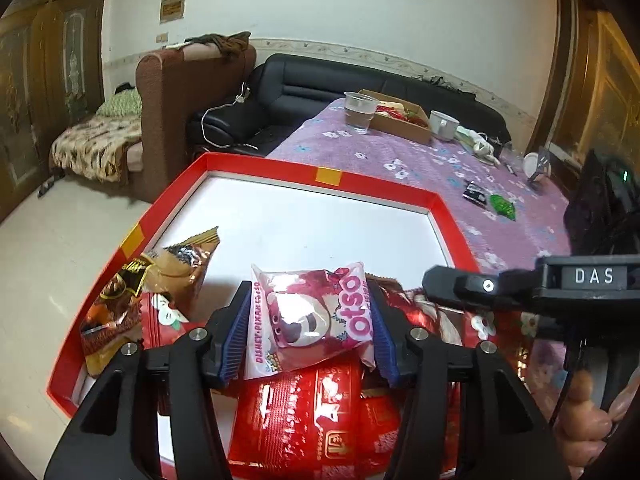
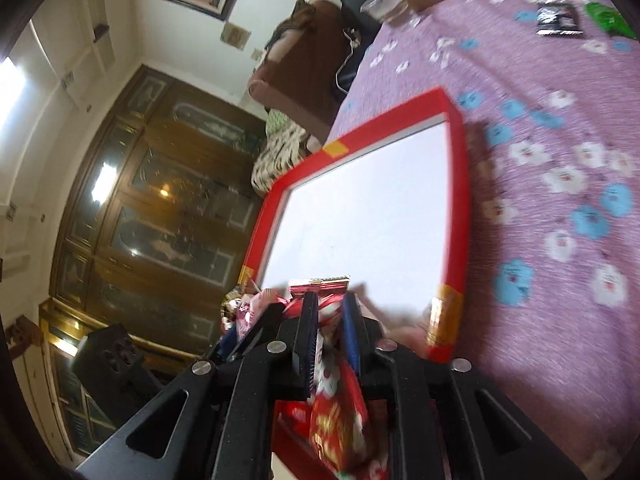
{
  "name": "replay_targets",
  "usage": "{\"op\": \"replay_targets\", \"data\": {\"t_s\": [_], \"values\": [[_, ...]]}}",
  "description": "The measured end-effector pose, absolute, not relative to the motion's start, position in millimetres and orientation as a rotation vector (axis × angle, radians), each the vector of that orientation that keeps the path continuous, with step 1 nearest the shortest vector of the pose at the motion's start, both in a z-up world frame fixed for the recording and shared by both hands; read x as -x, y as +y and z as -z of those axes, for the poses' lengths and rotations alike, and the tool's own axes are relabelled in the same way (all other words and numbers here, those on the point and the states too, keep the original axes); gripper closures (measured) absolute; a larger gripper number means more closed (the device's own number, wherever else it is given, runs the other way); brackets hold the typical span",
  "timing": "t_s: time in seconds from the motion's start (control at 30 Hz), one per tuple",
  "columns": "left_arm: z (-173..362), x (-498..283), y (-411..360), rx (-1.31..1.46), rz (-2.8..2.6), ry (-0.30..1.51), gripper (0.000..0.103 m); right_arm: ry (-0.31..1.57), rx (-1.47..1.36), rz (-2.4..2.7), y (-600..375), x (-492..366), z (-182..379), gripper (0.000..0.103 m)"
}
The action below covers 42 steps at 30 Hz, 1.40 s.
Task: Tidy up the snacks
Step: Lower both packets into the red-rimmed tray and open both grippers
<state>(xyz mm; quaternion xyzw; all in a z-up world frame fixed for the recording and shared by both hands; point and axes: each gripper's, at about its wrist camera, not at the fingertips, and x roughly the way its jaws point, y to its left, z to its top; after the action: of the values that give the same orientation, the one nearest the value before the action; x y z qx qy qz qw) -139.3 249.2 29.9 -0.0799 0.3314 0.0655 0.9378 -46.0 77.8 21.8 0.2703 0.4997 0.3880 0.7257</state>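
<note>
My left gripper is shut on a pink Lotso snack packet and holds it over the near part of a red-rimmed tray with a white floor. Red packets and brown-gold packets lie in the tray below it. My right gripper is shut on a red flowered snack packet at the tray's near edge; its view is tilted and blurred. The right gripper's body also shows at the right of the left wrist view.
The tray sits on a purple flowered tablecloth. Further back lie a black packet and a green packet, a clear plastic cup, a cardboard box and a white mug. A black sofa stands behind.
</note>
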Motion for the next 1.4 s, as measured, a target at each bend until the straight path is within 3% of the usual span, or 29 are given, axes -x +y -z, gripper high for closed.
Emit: {"op": "replay_targets", "data": {"t_s": [0.17,0.33,0.53,0.63,0.77,1.0,1.07,1.4], "values": [[-28,131,249,0.109,-0.153,0.681,0.049,1.075,-0.480,-0.831,100,44,-31,0.088],[-37,137,260,0.121,-0.171,0.648,0.045,1.017,-0.435,-0.881,103,48,-46,0.088],[-49,152,278,0.114,-0.240,0.597,0.043,0.994,-0.467,-0.888,79,55,-56,0.067],[-50,157,283,0.114,-0.257,0.592,0.040,1.020,-0.505,-0.871,62,58,-52,0.066],[-46,165,292,0.127,-0.262,0.598,0.039,1.064,-0.496,-0.867,51,68,-47,0.056],[-47,176,311,0.170,-0.288,0.585,0.039,1.078,-0.308,-0.851,66,104,-53,0.059],[-47,179,312,0.176,-0.285,0.578,0.039,1.064,-0.189,-0.840,80,117,-57,0.082],[-43,186,307,0.171,-0.239,0.582,0.038,1.005,-0.040,-0.829,147,110,-68,0.083]]}}
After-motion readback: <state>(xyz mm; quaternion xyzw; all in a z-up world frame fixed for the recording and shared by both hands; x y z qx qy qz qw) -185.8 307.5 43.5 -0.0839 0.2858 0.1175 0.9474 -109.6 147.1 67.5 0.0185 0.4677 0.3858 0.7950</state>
